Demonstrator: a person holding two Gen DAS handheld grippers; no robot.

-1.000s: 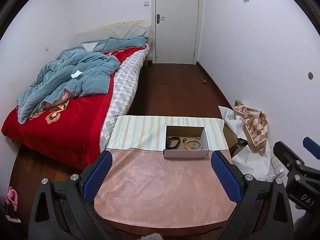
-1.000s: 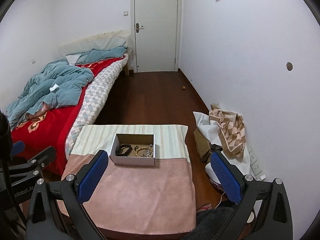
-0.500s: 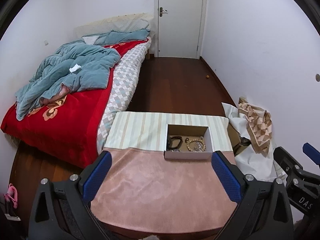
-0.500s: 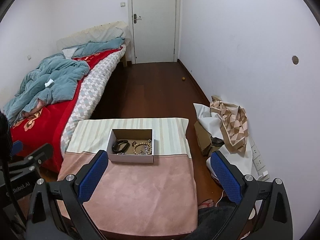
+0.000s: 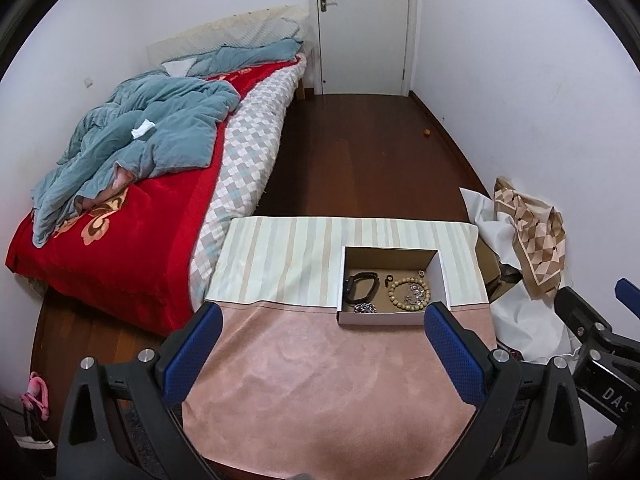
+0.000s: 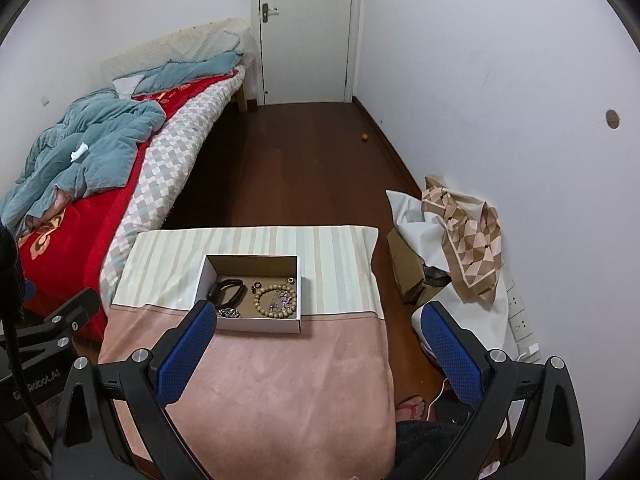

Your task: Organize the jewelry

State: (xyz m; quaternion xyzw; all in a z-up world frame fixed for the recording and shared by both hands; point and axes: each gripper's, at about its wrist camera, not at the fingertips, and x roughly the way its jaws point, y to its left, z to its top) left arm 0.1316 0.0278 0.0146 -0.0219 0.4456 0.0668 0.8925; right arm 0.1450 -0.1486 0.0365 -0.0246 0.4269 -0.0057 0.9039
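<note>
Left gripper [image 5: 320,350] spread wide and empty, right gripper [image 6: 316,344] likewise (its side lettered "DAS"), open box [image 6: 256,322] holding wooden bead bracelet [image 6: 276,300], black band [image 6: 228,292]

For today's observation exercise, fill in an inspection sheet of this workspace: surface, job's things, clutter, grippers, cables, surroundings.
Surface: table under pink and striped cloth.
Job's things: open box holding black band, bead bracelet, small metal pieces.
Clutter: nothing seen on the table.
Grippers: left gripper and right gripper open, empty, short of the box.
Cables: white cord on floor.
Surroundings: bed, door, bags by wall.
</note>
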